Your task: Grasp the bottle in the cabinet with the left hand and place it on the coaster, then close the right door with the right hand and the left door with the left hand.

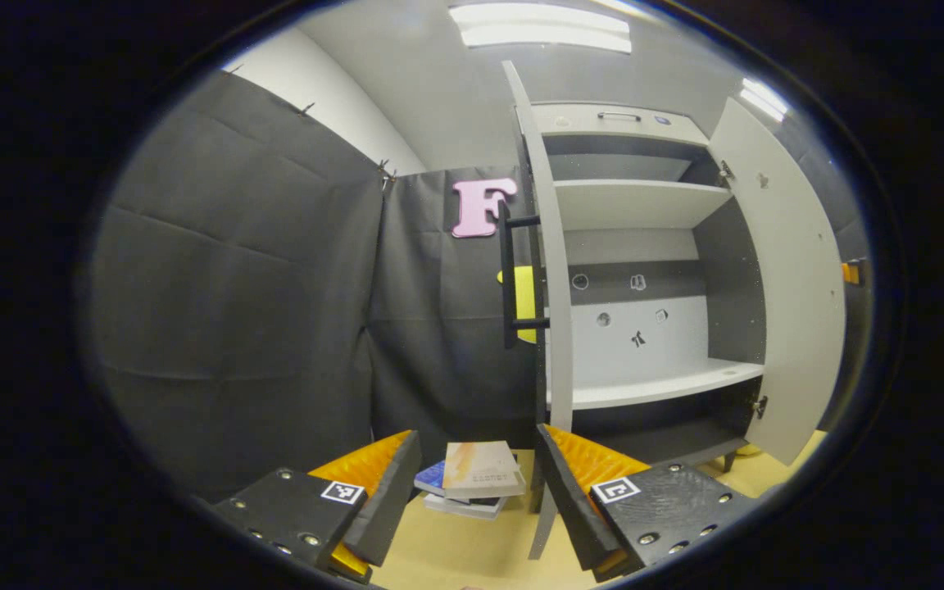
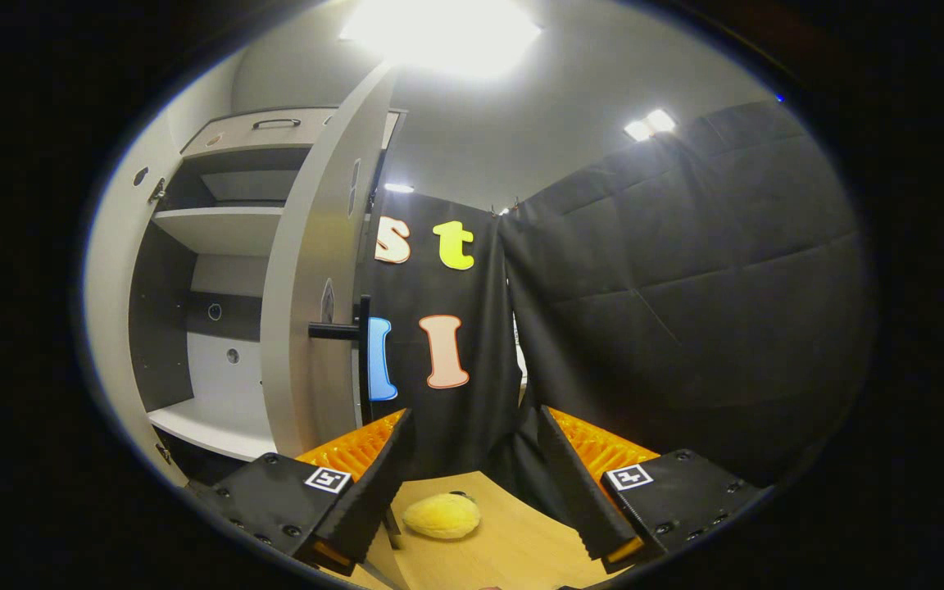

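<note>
In the left gripper view the grey cabinet stands with both doors swung out. Its left door is edge-on to me, its black bar handle on the outer side. The right door shows its inner face. The white shelves in sight carry nothing. My left gripper is open in front of the left door's lower edge, holding nothing. In the right gripper view the right door with its black handle is just left of my open right gripper.
A small stack of books lies on the wooden table left of the cabinet. A yellow plush thing lies on the table between the right gripper's fingers. Black cloth walls close in on both sides. A drawer tops the cabinet.
</note>
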Action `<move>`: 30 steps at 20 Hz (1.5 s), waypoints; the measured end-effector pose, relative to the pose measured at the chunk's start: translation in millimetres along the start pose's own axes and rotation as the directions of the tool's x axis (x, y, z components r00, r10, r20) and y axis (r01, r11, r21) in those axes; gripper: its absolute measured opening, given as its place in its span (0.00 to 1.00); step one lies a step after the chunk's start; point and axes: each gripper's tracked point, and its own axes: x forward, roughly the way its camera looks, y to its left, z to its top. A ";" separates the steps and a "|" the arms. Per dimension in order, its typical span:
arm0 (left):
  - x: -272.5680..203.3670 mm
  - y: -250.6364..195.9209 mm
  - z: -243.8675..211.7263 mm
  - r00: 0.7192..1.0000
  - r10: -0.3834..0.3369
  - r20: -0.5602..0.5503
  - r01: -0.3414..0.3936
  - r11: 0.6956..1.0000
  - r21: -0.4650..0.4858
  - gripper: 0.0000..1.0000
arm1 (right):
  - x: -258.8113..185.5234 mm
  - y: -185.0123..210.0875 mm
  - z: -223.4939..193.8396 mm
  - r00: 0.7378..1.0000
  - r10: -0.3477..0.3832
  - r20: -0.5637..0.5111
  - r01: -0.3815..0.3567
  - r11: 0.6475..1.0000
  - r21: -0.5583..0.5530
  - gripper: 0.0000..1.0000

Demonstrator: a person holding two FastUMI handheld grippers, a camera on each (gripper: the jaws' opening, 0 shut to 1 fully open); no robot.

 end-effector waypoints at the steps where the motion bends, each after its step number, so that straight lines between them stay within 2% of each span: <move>1: 0.2 -0.2 -0.3 1.000 -0.007 -0.002 0.007 1.000 -0.005 0.85 | -2.5 3.7 0.7 1.000 0.000 0.003 0.000 1.000 -0.006 0.97; 8: 2.2 2.0 -4.4 0.999 -0.030 -0.017 0.030 0.999 -0.020 0.85 | -17.9 39.6 3.6 0.999 0.033 0.017 -0.033 0.999 0.005 0.97; 15: 1.0 6.5 -7.7 0.999 -0.026 -0.026 0.025 0.999 -0.037 0.85 | -23.7 87.5 4.9 0.994 0.112 0.017 -0.113 0.994 0.016 0.97; 26: 4.0 10.5 -15.5 0.997 0.068 -0.033 -0.068 0.998 -0.017 0.85 | -9.1 167.9 -2.0 0.970 0.245 0.003 -0.244 0.968 0.064 0.97; 30: 4.0 15.5 -20.1 0.994 0.099 -0.043 -0.099 0.995 -0.014 0.85 | -6.5 176.2 -5.7 0.966 0.259 -0.007 -0.259 0.964 0.057 0.98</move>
